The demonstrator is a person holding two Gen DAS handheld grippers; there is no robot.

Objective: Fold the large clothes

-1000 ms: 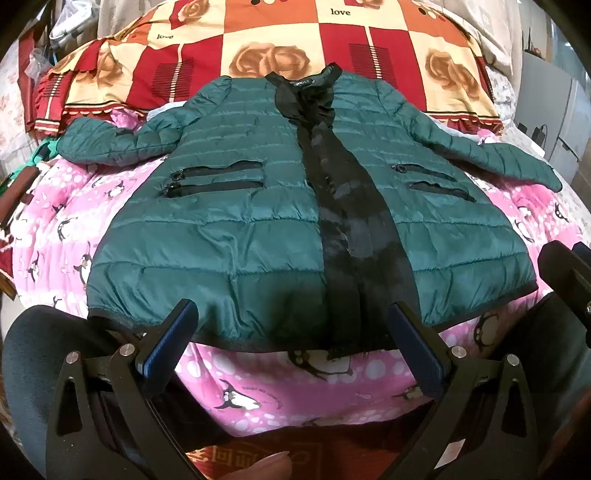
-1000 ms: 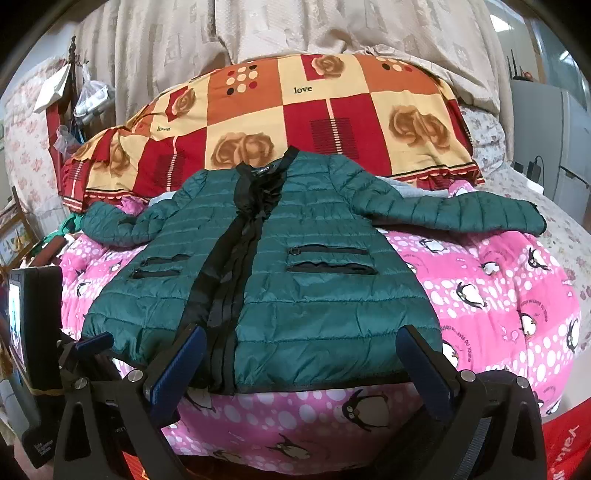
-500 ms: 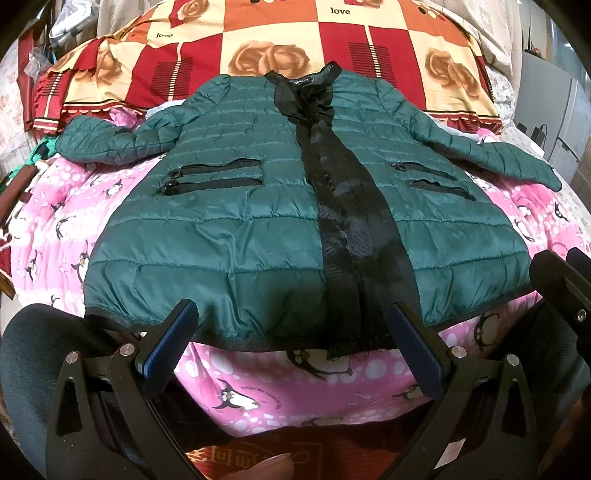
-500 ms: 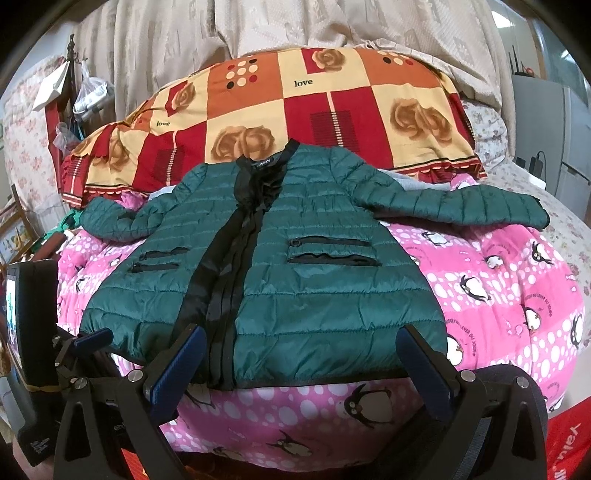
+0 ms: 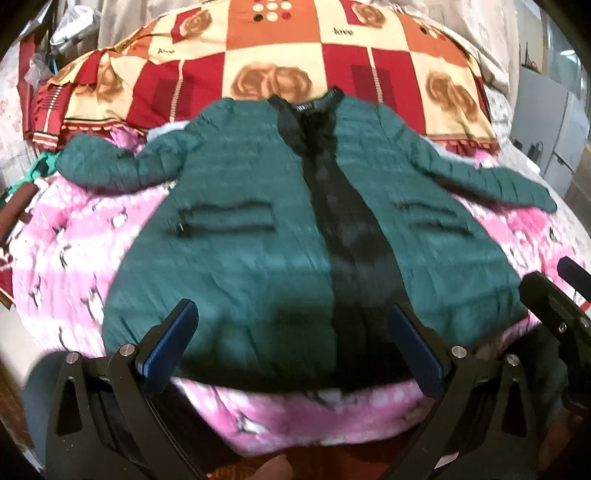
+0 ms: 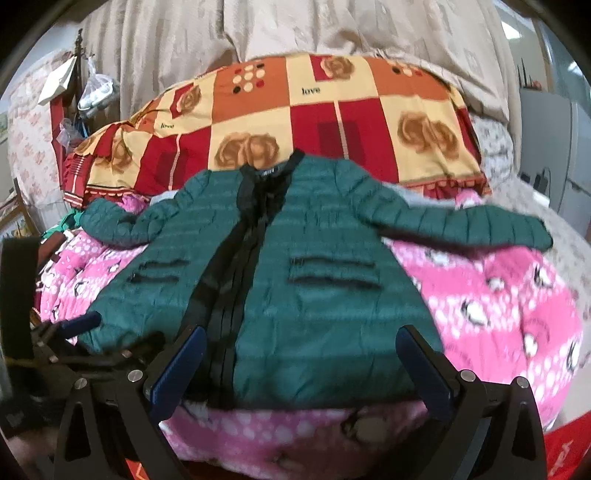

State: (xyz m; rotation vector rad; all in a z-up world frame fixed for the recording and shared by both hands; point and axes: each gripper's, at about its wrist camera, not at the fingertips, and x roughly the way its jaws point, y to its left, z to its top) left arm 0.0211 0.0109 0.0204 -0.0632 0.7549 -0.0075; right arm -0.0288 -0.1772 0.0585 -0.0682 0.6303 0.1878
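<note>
Both hand-held grippers rose; quilted puffy jacket (image 5: 258, 236) (spread flat) w/ satin placket.

Word "love" printed in dark letters on cream squares of the patchwork quilt (image 6: 332, 107), twice legible. Jacket (image 6: 314, 295) collar label present, lettering too blurred to read.

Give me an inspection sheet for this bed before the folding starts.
Surface: pink penguin-print quilt covers the bed.
Job's things: green puffer jacket lies flat, front up, both sleeves spread, unfolded.
Clutter: red and orange patchwork blanket piled behind the collar; plastic bags hang at far left.
Grippers: left gripper and right gripper both open, holding nothing, near the hem.
Cables: nothing seen.
Surroundings: beige curtain behind; grey cabinet at right.
</note>
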